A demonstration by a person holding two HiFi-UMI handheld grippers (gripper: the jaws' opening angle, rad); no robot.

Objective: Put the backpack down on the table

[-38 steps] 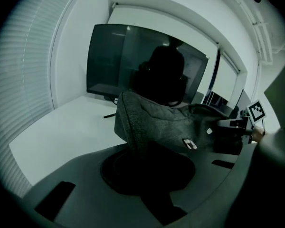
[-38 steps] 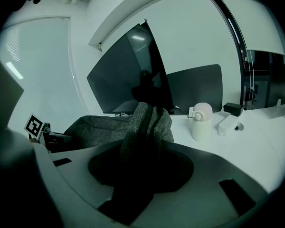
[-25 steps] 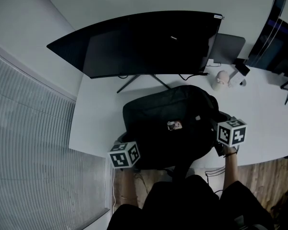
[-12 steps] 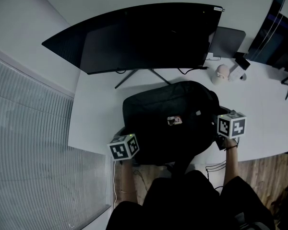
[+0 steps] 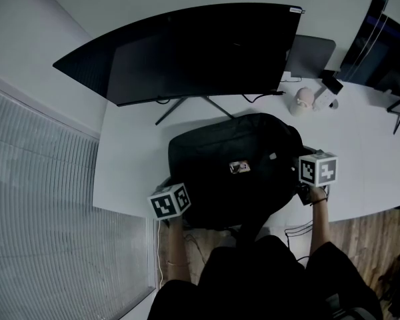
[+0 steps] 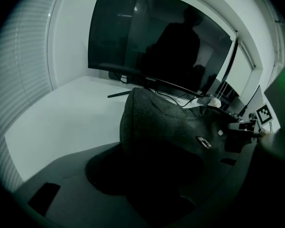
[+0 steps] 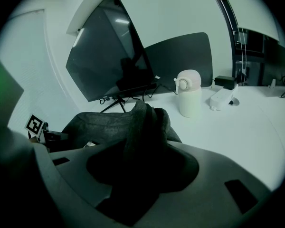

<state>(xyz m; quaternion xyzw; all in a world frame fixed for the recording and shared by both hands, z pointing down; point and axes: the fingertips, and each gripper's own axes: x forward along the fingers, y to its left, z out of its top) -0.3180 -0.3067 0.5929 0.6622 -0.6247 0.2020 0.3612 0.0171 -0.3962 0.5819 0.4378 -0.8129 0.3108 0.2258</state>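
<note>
A black backpack [image 5: 233, 172] lies on the white table [image 5: 130, 159] in front of the big monitor, its near edge at the table's front. My left gripper [image 5: 177, 209] is at its near left corner. Its jaws are opening, and the dark fabric [image 6: 171, 127] lies between them without looking pinched. My right gripper [image 5: 305, 187] is at the bag's right side. Its jaws are opening too, but a ridge of fabric [image 7: 142, 127] still stands pulled up between them. The fingertips of both are hidden in dark cloth.
A wide curved monitor [image 5: 193, 52] on a stand fills the back of the table. A small white gadget [image 5: 301, 101] and a white device [image 7: 222, 99] sit at the back right, near a grey panel [image 5: 311, 55] and a second screen [image 5: 387, 52]. Window blinds [image 5: 40, 199] run along the left.
Both grippers have sunk a little at the backpack's sides. The bag has settled lower and flatter on the table.
</note>
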